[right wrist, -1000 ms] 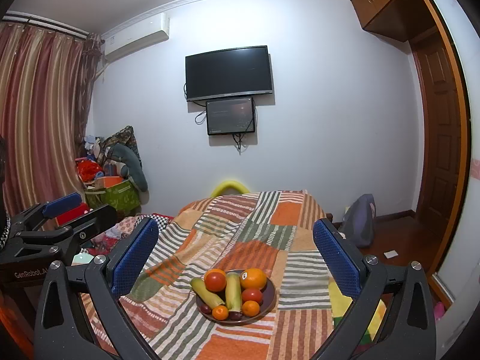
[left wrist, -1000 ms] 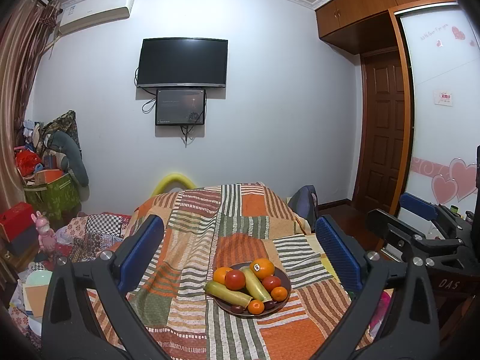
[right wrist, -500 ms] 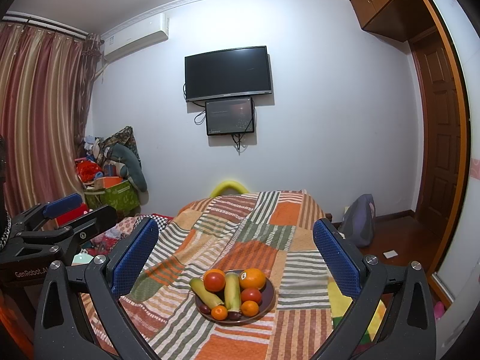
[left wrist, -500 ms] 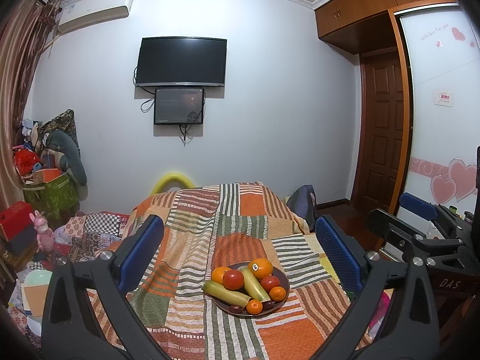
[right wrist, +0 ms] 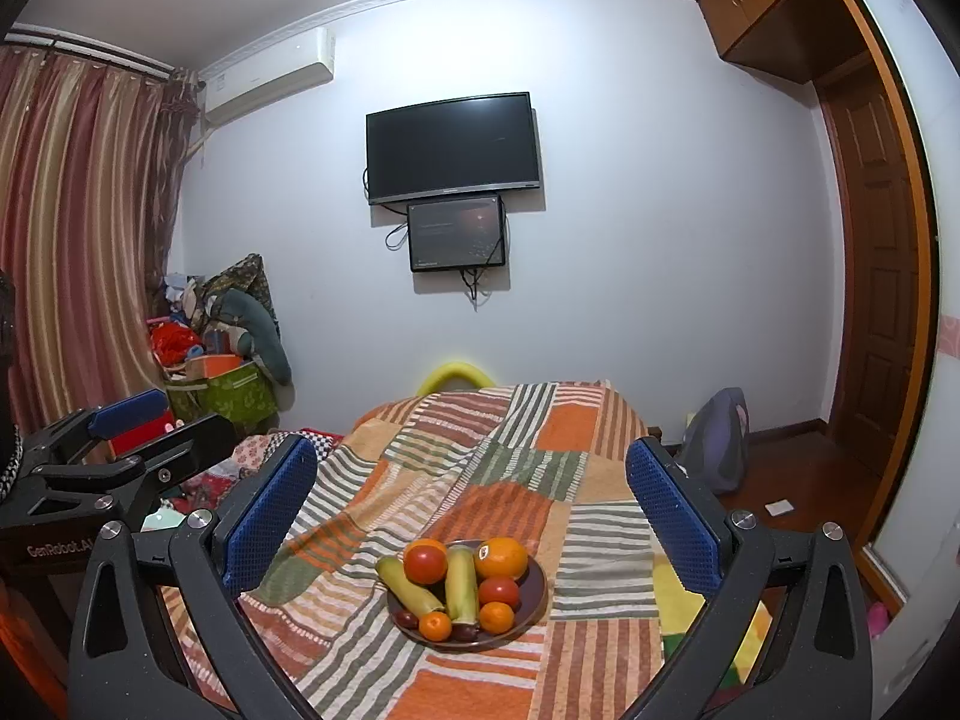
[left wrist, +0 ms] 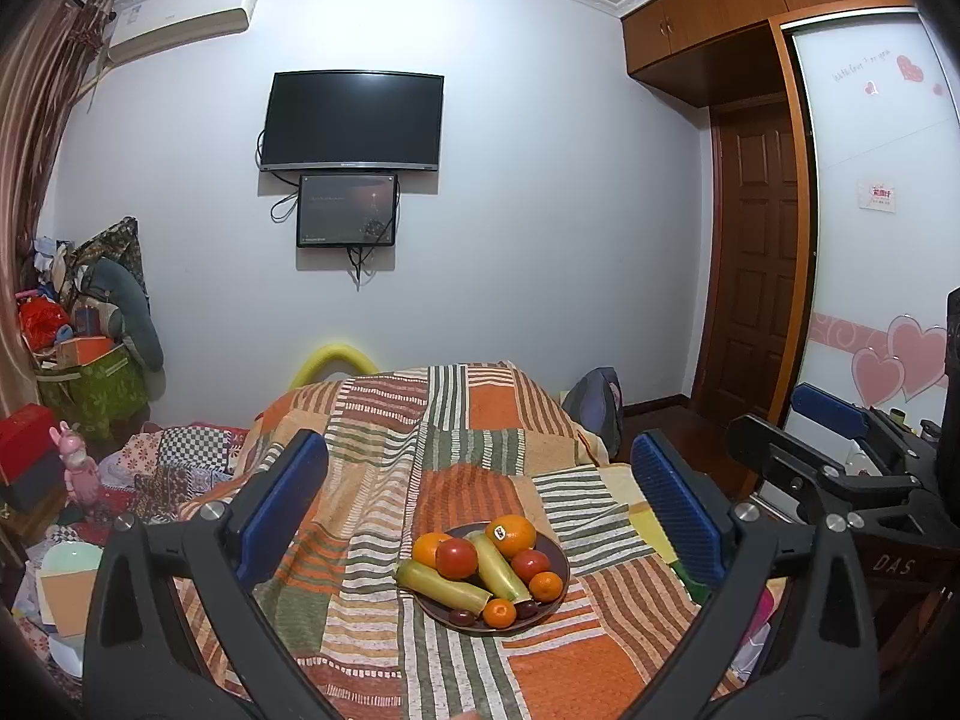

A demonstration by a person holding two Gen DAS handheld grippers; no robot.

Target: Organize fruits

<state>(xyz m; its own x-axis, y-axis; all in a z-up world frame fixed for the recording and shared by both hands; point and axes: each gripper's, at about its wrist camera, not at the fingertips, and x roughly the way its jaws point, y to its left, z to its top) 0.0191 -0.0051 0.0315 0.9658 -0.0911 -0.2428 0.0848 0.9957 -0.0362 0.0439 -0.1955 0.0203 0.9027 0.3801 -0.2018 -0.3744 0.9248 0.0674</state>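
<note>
A dark brown plate (left wrist: pixel 561 558) (right wrist: pixel 537 591) sits on a striped patchwork cloth (left wrist: pixel 372 540) (right wrist: pixel 492 480). It holds oranges (left wrist: pixel 510 535) (right wrist: pixel 501 558), red tomatoes (left wrist: pixel 456 558) (right wrist: pixel 425 563), two yellow-green long fruits (left wrist: pixel 441 585) (right wrist: pixel 461 591), small tangerines and dark dates. My left gripper (left wrist: pixel 480 504) is open and empty, held above and in front of the plate. My right gripper (right wrist: pixel 471 501) is open and empty too, at a similar distance. Each gripper shows at the edge of the other's view (left wrist: pixel 840 456) (right wrist: pixel 120 450).
A TV (left wrist: pixel 353 121) and a small screen hang on the far wall. Piled bags and boxes (left wrist: pixel 90 348) stand at the left. A wooden door (left wrist: pixel 759 276) and a grey backpack (left wrist: pixel 594 414) are at the right. Clutter lies on the floor left of the cloth.
Both grippers have drifted very slightly; the plate sits a touch lower and nearer in the views. Both stay open and nothing was grasped.
</note>
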